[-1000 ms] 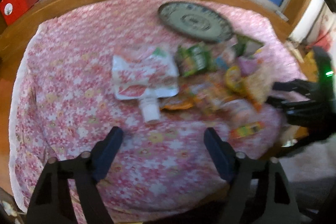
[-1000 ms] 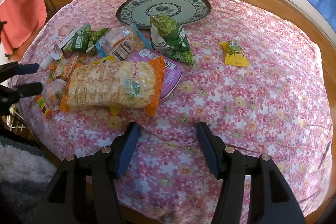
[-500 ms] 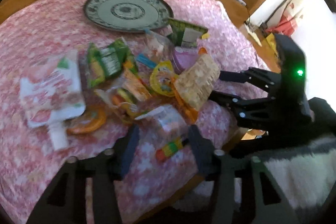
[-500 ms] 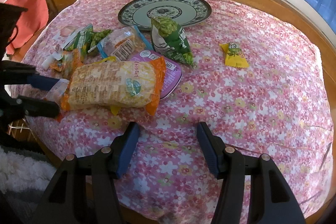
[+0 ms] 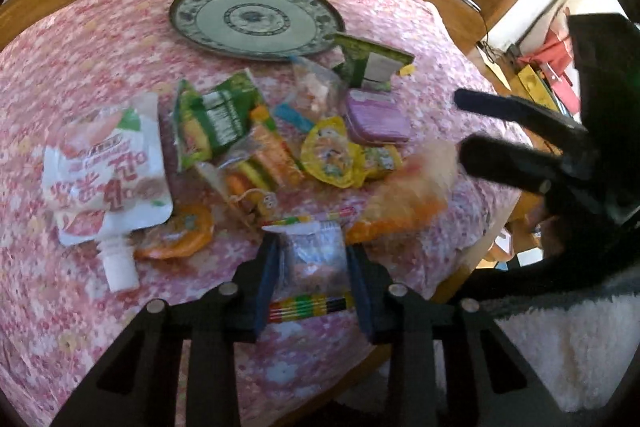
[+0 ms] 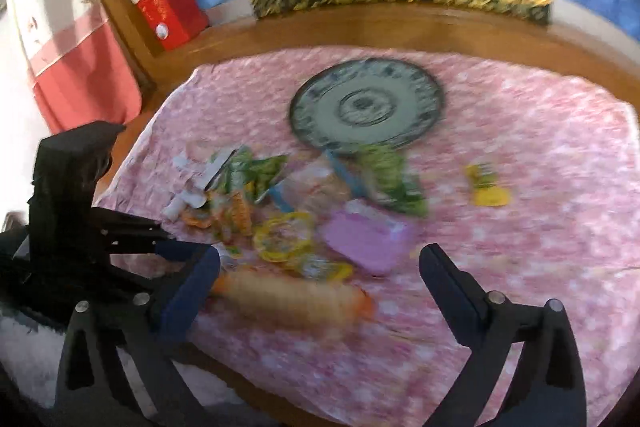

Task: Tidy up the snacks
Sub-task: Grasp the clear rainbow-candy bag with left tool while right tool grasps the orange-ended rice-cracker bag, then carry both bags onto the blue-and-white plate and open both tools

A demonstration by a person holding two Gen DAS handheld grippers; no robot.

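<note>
The left claw (image 5: pixel 312 267) has just been closing and now pinches a clear candy packet (image 5: pixel 314 259) at the desk's near edge, its long axis along the fingers. The plate (image 5: pixel 256 15) lies beyond the snack heap (image 5: pixel 260 147). The right claw (image 6: pixel 320 267) has just spread wide above the orange wafer pack (image 6: pixel 292 297).

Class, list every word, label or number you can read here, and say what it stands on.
None can be quoted.
White spout pouch: large red characters, upside down, too smeared.
Green packet: white print panel, too small.
Clear striped packet: no legible print.
Red box: white emblem, blurred.
</note>
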